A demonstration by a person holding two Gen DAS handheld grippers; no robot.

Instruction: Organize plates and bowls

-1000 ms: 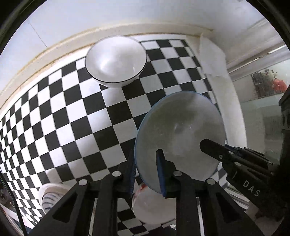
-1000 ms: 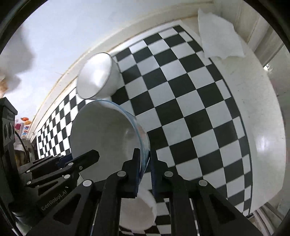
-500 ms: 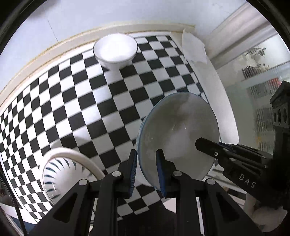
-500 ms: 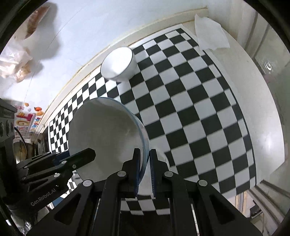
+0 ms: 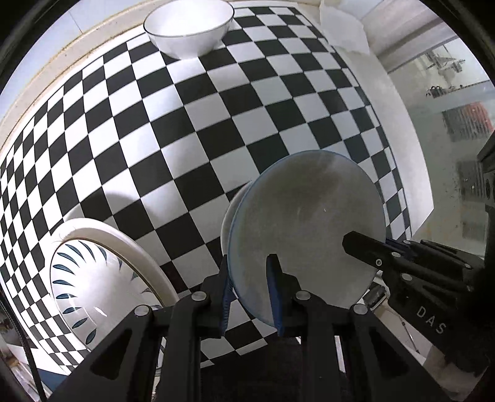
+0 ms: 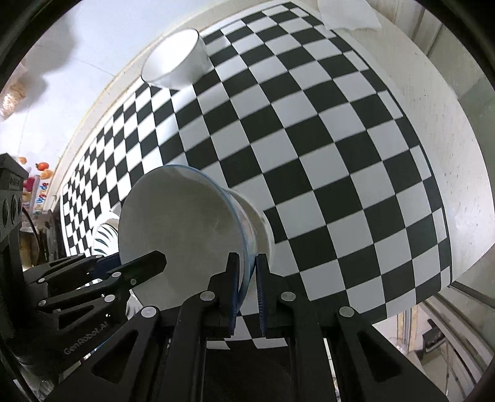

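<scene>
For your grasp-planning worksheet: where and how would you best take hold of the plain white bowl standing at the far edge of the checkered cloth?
Grip the white bowl by its thin rim, coming from above with one finger inside and one outside. It stands upright and open, apart from other dishes, and its rounded wall looks too wide and sloped to span.

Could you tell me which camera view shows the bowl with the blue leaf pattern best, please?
The left wrist view: the patterned bowl fills the lower left there, rim and blue marks plain. In the right wrist view only a sliver shows, behind the blue-rimmed bowl that both claws hold.
</scene>
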